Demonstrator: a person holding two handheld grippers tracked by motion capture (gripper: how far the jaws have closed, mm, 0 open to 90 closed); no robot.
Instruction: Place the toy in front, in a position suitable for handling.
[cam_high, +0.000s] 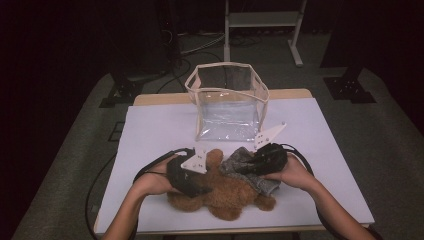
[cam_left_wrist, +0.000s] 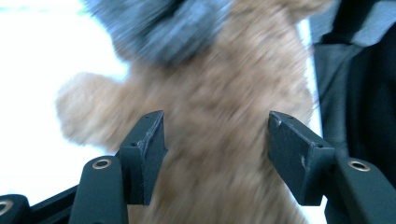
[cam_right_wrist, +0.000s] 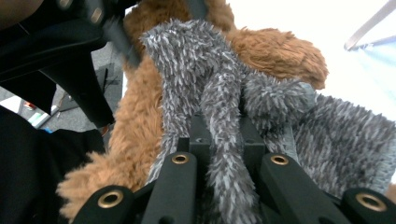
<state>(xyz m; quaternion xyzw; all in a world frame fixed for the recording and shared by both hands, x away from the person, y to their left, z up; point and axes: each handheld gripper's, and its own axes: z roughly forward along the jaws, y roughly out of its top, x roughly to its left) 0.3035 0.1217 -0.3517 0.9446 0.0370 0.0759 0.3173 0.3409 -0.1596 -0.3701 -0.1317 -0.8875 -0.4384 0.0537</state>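
- Left gripper (cam_high: 192, 176): black body showing, a grey three-cornered plate sitting on top with small dark holes.
- Right gripper (cam_high: 260, 162): black body too, the same plate standing tilted on it.
- Black cables looping off both bodies across the white tabletop.
- Forearms showing bare; no sleeves visible in the high view.
- Left gripper view: two black jaws showing as flat rectangular blocks, edges scuffed pale, a brass-ringed hole shining at each arm.
- Right gripper view: black arms carrying four brass-ringed holes, two inner and two outer; small dark screw holes sitting on the pads.
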